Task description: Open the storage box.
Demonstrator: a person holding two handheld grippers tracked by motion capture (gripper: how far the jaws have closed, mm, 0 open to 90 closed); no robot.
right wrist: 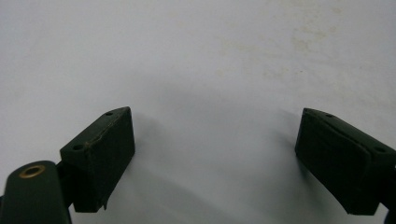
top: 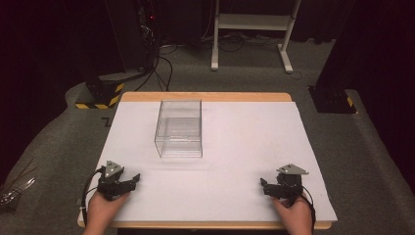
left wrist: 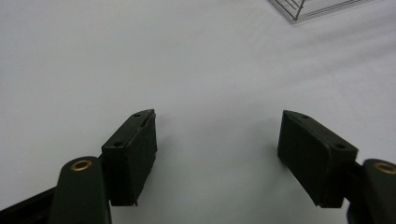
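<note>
Left gripper (top: 128, 182) and right gripper (top: 266, 186), jaws spread wide and empty, rest at the near edge of the white table sheet (top: 244, 147); the clear rectangular plastic box (top: 179, 128) stands untouched well beyond them. Work appears unstarted.
</note>
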